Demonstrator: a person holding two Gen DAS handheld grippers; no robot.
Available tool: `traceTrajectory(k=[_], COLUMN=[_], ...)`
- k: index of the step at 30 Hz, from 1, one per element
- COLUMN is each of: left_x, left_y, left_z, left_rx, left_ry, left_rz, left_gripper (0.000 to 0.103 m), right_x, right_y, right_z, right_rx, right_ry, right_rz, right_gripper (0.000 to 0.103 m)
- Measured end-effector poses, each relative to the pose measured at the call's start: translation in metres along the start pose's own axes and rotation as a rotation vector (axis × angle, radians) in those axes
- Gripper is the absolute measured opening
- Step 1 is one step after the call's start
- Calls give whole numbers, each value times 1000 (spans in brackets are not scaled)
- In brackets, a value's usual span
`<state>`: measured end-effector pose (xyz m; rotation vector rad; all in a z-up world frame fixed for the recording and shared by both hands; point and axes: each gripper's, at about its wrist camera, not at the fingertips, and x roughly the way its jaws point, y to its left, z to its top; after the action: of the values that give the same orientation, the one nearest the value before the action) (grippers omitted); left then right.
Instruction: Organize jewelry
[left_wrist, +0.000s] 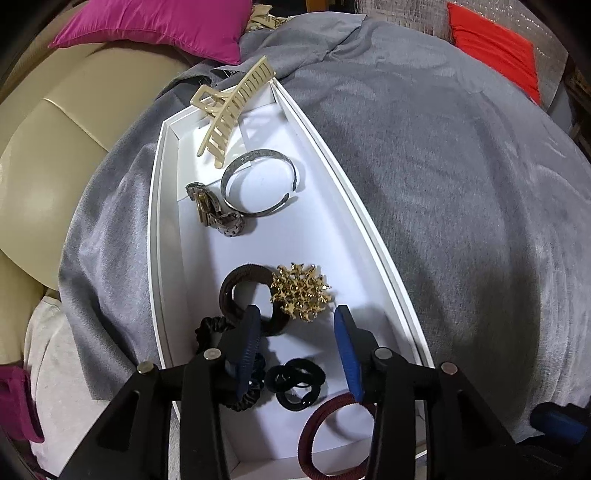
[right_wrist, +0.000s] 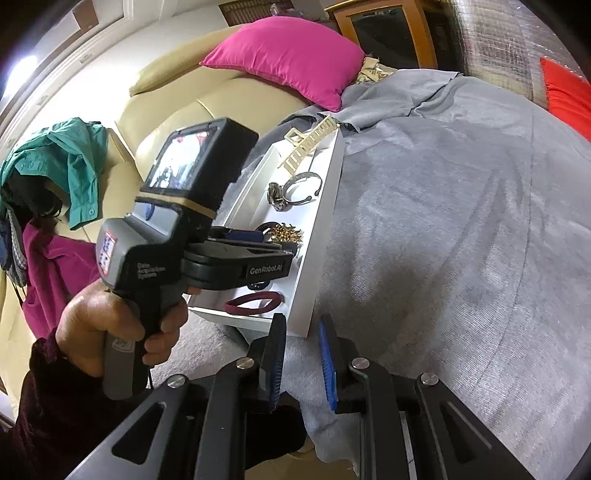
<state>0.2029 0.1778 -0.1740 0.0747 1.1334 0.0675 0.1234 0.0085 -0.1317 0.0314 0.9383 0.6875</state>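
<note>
A long white tray (left_wrist: 373, 236) lies on a grey blanket. It holds a cream claw clip (left_wrist: 231, 110), a silver cuff bangle (left_wrist: 258, 182), a metal watch (left_wrist: 214, 212), a brown hair tie (left_wrist: 243, 291) with a gold brooch (left_wrist: 301, 295) on it, black scrunchies (left_wrist: 295, 384) and a maroon hair band (left_wrist: 332, 439). My left gripper (left_wrist: 297, 317) is open and empty, just above the brown tie and brooch. My right gripper (right_wrist: 303, 328) is open and empty, near the tray's (right_wrist: 325, 206) near corner. The left gripper (right_wrist: 258, 251) also shows there, over the tray.
The grey blanket (left_wrist: 461, 221) covers the surface right of the tray. A cream sofa (left_wrist: 48, 147) with a pink cushion (left_wrist: 162, 26) is at left and behind. A red cushion (left_wrist: 495, 48) lies far right. Clothes (right_wrist: 62, 173) hang on the sofa arm.
</note>
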Motion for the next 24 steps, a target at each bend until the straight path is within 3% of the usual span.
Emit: traceTrajectory(k=[5,14,19,21,23,24], left_x=[-9,-59,-118,-151,-177,-194], left_y=[-2,6,23,27,29,29], left_z=[-8,-44,-68,-78,-88,-95], left_rx=[3,-50,-126,-141,-157,-160], left_ry=[-28,-135,-207,-260,-311,-343], left_rz=[79,245,267,264,272,283], left_gripper=[60,66,67,73,83,84], right_x=[-12,-39,-57,-66,-81,-88], right_y=[3,6,5,8,14,17], right_z=[-1,-6,-13,-16,-20,-20], right_rx=[-2,0,41,47,48,50], right_ry=[-14,-32,-62,-77,-101,-114], right_rz=[-8,-23,-13,-13,-12,-11], right_gripper=[21,22,43,50,50,50])
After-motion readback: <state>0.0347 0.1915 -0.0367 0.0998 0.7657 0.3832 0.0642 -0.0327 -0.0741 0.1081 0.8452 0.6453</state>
